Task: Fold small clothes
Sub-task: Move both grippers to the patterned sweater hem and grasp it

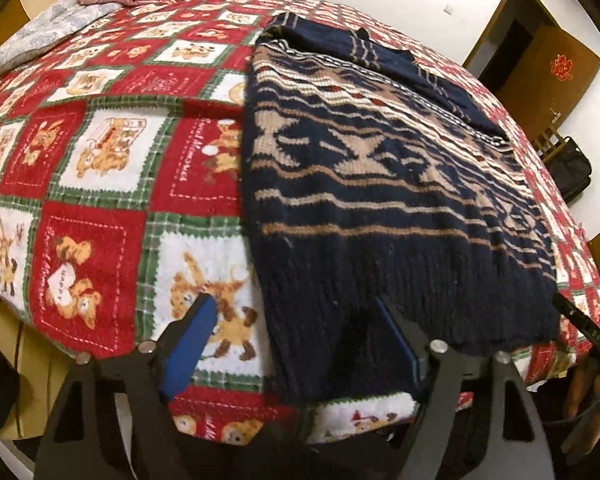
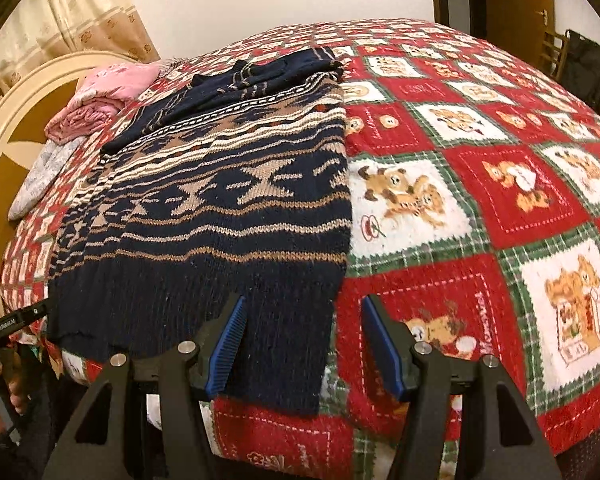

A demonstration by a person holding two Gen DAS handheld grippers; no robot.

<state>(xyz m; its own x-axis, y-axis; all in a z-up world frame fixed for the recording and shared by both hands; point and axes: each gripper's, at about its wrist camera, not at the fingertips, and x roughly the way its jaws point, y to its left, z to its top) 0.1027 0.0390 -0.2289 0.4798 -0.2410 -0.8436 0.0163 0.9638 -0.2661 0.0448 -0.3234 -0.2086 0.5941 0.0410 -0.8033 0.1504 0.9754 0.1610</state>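
Garment: a navy knitted sweater (image 1: 380,184) with tan and cream patterned bands, lying flat on a red, green and white teddy-bear blanket (image 1: 100,168) spread over a bed; sleeves look folded in over its far part, ribbed hem toward the near edge.
Handling: judged soft, thick and limp, moderately heavy for a knit; it should drape and sag when lifted, and its fuzzy surface should grip the blue pads rather than slip.
Where to hold: the two near hem corners, pinching both layers of the ribbing.
Left gripper (image 1: 296,340): tilted steeply down over the hem's left near corner, jaws apart, the corner lying between them; pads do not visibly press on it.
Right gripper (image 2: 302,340): tilted steeply down at the right near corner, jaws apart, the sweater's edge between them, unclamped.
Elsewhere: pink bedding (image 2: 100,96) folded at the far side, near the headboard.
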